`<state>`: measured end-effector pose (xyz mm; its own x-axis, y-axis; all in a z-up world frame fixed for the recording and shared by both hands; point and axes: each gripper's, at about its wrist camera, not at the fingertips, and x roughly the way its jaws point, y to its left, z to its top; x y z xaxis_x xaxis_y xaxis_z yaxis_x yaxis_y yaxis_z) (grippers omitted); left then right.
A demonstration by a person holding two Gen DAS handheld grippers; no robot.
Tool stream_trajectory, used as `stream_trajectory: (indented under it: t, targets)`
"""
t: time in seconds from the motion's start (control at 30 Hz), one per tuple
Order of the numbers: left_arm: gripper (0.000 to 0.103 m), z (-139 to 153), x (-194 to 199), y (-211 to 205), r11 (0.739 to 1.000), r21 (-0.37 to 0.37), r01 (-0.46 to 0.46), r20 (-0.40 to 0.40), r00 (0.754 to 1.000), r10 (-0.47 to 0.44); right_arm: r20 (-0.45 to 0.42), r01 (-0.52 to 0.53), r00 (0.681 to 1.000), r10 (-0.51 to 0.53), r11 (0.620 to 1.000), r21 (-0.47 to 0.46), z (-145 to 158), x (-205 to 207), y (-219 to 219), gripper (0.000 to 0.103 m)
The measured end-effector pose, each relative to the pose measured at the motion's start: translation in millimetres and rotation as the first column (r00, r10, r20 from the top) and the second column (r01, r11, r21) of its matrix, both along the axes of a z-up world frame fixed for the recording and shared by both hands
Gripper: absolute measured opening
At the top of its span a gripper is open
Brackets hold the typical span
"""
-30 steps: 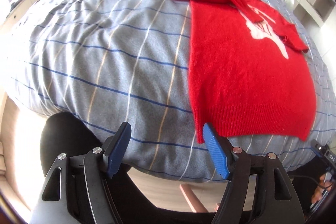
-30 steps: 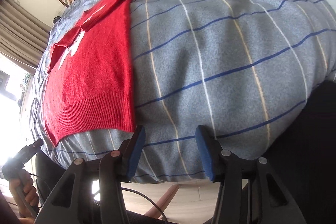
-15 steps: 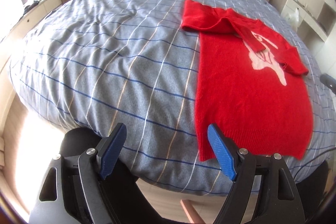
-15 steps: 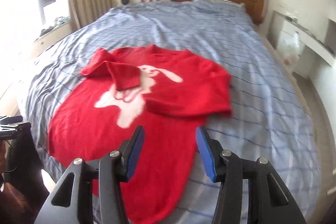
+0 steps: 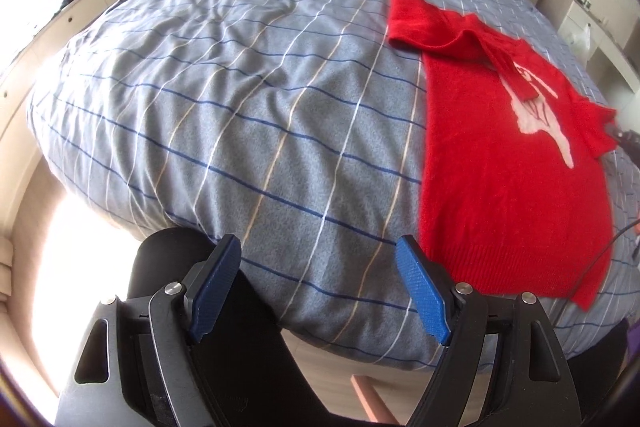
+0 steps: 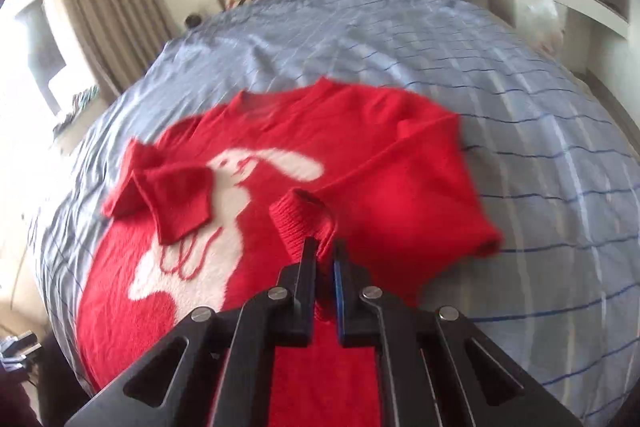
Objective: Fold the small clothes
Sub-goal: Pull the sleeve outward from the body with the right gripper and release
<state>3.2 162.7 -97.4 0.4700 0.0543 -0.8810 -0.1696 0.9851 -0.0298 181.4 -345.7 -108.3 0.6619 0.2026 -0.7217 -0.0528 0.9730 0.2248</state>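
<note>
One red sweater cuff (image 6: 298, 217) between the right tool's (image 6: 323, 247) closed tips

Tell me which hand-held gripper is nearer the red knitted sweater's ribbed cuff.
Right. The right hand-held gripper is shut on the cuff; the left hand-held gripper hangs open at the bed's edge, beside the hem.

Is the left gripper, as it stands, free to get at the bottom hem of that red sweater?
Probably yes. The left gripper is open and empty, just off the bed's edge, and the red sweater's hem lies flat on the bedspread to its right, with only a thin dark cable crossing the far corner.
</note>
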Motion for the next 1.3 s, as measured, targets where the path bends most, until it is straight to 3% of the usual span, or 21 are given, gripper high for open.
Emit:
stream_trajectory:
  t: [0.1,0.2,0.33,0.47,0.57,0.6,0.7,0.87,0.97,1.07,1.13,1.17,1.3]
  targets:
    - [0.081,-2.1,2.5,-3.1,1.000,0.002,0.004,-0.008,1.000,-0.004,0.040,0.178,0.983,-0.181,0.981,0.078,28.2,-26.3,-92.1,0.007]
    - [0.081,-1.9,6.5,-14.0,1.000,-0.008,0.021,-0.011,1.000,-0.021,0.021,0.331,0.942,-0.334,0.939,0.092,35.0,-52.5,-176.0,0.007]
    - [0.081,0.5,12.6,-39.3,0.997,-0.022,0.077,-0.016,0.997,-0.078,-0.071,0.464,0.886,-0.459,0.878,0.119,11.7,-70.8,-251.7,0.007]
    - [0.081,9.2,13.1,-60.1,0.991,0.009,0.130,-0.004,0.992,-0.130,-0.112,0.558,0.830,-0.547,0.815,0.158,-12.9,-89.2,-291.5,0.007]
    - [0.081,14.2,10.7,-63.8,0.989,0.040,0.142,0.009,0.990,-0.142,-0.116,0.615,0.787,-0.606,0.752,0.239,-16.4,-109.1,-309.8,0.006]
    - [0.081,14.3,10.2,-63.2,0.989,0.049,0.139,0.010,0.990,-0.140,-0.120,0.620,0.783,-0.611,0.748,0.236,-18.1,-112.9,-311.4,0.006]
    - [0.081,7.7,12.8,-60.3,0.990,0.051,0.131,-0.009,0.991,-0.131,-0.144,0.614,0.789,-0.597,0.754,0.234,-32.4,-116.2,-316.3,0.005]
    - [0.081,2.8,13.7,-60.6,0.992,0.029,0.127,-0.027,0.992,-0.126,-0.114,0.569,0.814,-0.569,0.744,0.350,-35.9,-121.6,-322.6,0.011]
    - [0.081,2.2,13.6,-64.6,0.990,0.040,0.139,-0.027,0.990,-0.138,-0.110,0.530,0.835,-0.539,0.735,0.423,-36.6,-117.5,-322.0,0.037]
    - [0.081,-0.8,15.7,-67.9,0.989,0.036,0.147,-0.036,0.989,-0.145,-0.125,0.517,0.842,-0.525,0.720,0.464,-41.0,-108.1,-321.4,0.041]
    - [0.081,-3.2,16.3,-70.5,0.988,0.033,0.152,-0.043,0.988,-0.151,-0.147,0.539,0.826,-0.544,0.689,0.484,-45.8,-102.9,-324.5,0.030]
    - [0.081,-4.2,16.9,-72.1,0.987,0.035,0.155,-0.049,0.987,-0.154,-0.163,0.559,0.815,-0.556,0.680,0.475,-47.6,-99.9,-325.5,0.004]
    - [0.081,-2.7,15.8,-77.3,0.984,0.060,0.167,-0.055,0.985,-0.164,-0.139,0.607,0.792,-0.594,0.743,0.282,-39.5,-94.5,-313.3,0.003]
